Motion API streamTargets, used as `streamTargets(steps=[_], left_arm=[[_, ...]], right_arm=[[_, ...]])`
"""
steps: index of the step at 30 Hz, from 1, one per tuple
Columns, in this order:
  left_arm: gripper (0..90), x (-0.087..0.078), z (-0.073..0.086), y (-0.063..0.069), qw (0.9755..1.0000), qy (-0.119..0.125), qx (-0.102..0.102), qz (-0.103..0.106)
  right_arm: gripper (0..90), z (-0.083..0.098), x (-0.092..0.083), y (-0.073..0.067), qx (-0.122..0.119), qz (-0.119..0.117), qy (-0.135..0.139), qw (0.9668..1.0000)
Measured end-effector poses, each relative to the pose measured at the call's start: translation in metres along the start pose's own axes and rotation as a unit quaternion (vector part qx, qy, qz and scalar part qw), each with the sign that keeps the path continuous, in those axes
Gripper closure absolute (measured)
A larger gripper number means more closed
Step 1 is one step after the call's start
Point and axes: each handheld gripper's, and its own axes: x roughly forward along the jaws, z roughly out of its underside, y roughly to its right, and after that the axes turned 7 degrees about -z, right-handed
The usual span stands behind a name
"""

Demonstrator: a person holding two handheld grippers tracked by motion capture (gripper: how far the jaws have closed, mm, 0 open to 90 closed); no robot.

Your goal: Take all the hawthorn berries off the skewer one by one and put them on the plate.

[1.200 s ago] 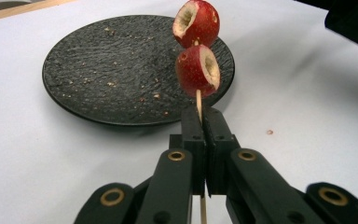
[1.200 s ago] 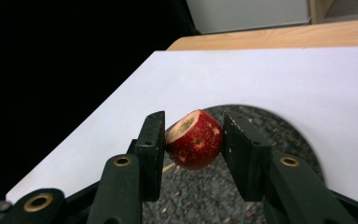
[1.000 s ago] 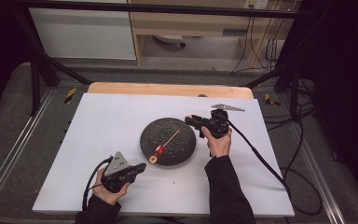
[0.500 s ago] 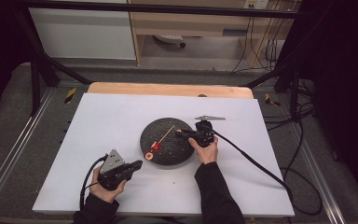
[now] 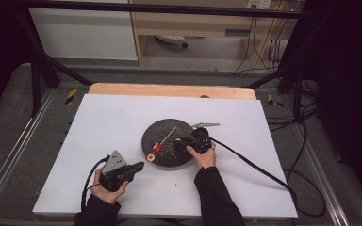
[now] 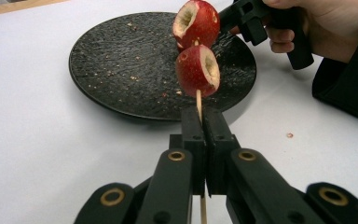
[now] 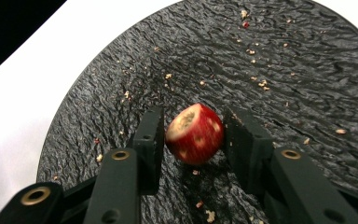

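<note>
- left gripper [image 5: 139,166] nearest the person, low on the white sheet [image 5: 103,122]; matte black plastic, brass-ringed pivots, grey three-cornered plate on top, black cable looping back to the sleeve.
- its jaws are pressed together flat on a thin pale wooden skewer [image 6: 198,103]; the stick passes between the pads and runs on toward the plate.
- two red fruit pieces [image 6: 197,71] threaded on the skewer just beyond the jaw tips: glossy red skin, cored, each with a pale hollow cup. the nearer sits just clear of the pads, the farther [image 6: 196,22] close above it.
- in the high view the skewer slants over the left part of the plate, fruit at its near end by the rim.
- plate [image 5: 155,132]: round, black, shallow, rough rippled stone-like surface, scattered with pale crumbs and a few red flecks; it lies mid-table, between the two grippers.
- right gripper [image 5: 178,145] over the plate's right part, held in a hand [image 5: 202,157] resting at the rim.
- a third fruit piece [image 7: 195,134] lies on the plate between its jaws: rounded, red with pale speckles, cut top cream-coloured.
- jaws have just been opening; a narrow gap shows on the left pad side, the right pad is close to the fruit, contact not clear. not clamped.
- beyond: bare wooden table edge [image 5: 169,89], then floor cables.
</note>
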Motion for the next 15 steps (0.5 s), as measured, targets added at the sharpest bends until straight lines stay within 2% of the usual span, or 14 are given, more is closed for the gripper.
streamTargets(steps=[5, 6, 9, 10, 11, 14, 15], left_arm=[[88.0, 0.0, 0.0, 0.001, 1.0, 0.0, 0.001, 0.002], [88.0, 0.0, 0.0, 0.001, 1.0, 0.0, 0.001, 0.002], [88.0, 0.0, 0.0, 0.002, 1.0, 0.0, 0.003, 0.002], [88.0, 0.0, 0.0, 0.002, 1.0, 0.0, 0.003, 0.002], [88.0, 0.0, 0.0, 0.002, 1.0, 0.0, 0.004, 0.003], [88.0, 0.001, 0.0, 0.004, 1.0, -0.002, 0.006, 0.003], [88.0, 0.001, 0.0, 0.004, 1.0, -0.002, 0.006, 0.003]], right_arm=[[46.3, -0.005, -0.008, -0.004, -0.009, 0.002, 0.01, 0.9999], [40.3, -0.008, -0.015, -0.007, -0.016, 0.003, 0.017, 0.9997], [30.1, -0.012, -0.026, -0.013, -0.029, 0.001, 0.028, 0.9992], [26.3, -0.013, -0.029, -0.016, -0.033, 0.0, 0.03, 0.999], [26.3, -0.013, -0.029, -0.016, -0.033, 0.0, 0.03, 0.999], [12.6, -0.013, -0.041, -0.026, -0.042, -0.011, 0.03, 0.9986], [12.6, -0.013, -0.041, -0.026, -0.042, -0.011, 0.03, 0.9986]])
